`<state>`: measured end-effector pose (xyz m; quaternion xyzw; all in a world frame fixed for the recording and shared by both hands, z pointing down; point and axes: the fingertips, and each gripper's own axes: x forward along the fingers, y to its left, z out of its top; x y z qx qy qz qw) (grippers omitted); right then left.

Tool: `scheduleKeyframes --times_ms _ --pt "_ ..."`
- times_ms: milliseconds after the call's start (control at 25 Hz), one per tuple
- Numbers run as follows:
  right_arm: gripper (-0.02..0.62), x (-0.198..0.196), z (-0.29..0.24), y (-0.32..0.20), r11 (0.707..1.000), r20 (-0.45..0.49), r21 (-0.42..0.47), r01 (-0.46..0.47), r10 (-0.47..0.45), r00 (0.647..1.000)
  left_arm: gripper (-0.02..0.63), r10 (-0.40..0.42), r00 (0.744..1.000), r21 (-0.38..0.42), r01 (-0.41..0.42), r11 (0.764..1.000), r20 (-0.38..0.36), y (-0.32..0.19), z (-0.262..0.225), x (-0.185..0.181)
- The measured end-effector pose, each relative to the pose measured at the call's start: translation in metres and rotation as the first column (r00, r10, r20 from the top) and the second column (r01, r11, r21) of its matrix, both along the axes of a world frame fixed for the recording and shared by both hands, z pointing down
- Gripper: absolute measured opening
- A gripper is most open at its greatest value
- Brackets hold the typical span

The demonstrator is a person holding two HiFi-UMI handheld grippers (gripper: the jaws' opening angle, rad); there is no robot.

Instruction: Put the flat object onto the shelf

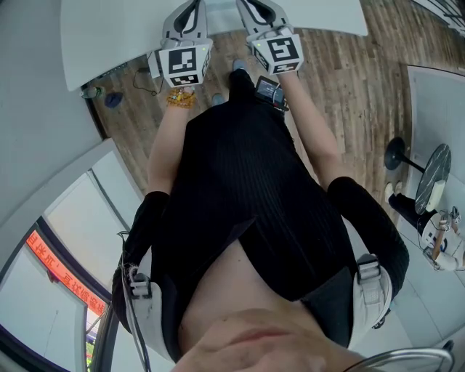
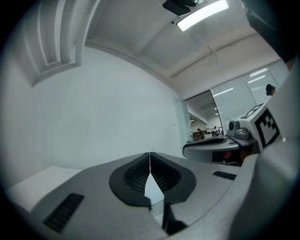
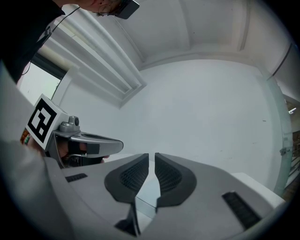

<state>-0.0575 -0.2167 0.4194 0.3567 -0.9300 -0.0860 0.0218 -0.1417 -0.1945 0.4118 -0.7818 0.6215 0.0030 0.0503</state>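
No flat object and no shelf show in any view. In the head view both grippers are held out side by side over the near edge of a white table (image 1: 116, 36). The left gripper (image 1: 192, 7) carries its marker cube (image 1: 182, 64), and the right gripper (image 1: 254, 7) carries its own cube (image 1: 277, 51). In the left gripper view the left gripper (image 2: 150, 155) has its dark ribbed pads together at the tips, with nothing between them. In the right gripper view the right gripper (image 3: 152, 154) is shut too, its pads a hair apart and empty.
A plain white wall (image 2: 108, 108) fills the view ahead of both grippers. Wooden floor (image 1: 349, 80) lies beside the table. At the right stand another white tabletop (image 1: 439, 94) and a black round-based stand (image 1: 398, 152). Office desks (image 2: 211, 145) lie far right.
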Motion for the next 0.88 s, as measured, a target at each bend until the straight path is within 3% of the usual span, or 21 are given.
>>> scheduleKeyframes --times_ms 880 --pt "0.055 0.004 0.012 0.0 0.998 0.002 -0.055 -0.014 0.014 1.0 0.015 0.009 1.0 -0.027 -0.009 1.0 0.0 0.003 0.012 0.0"
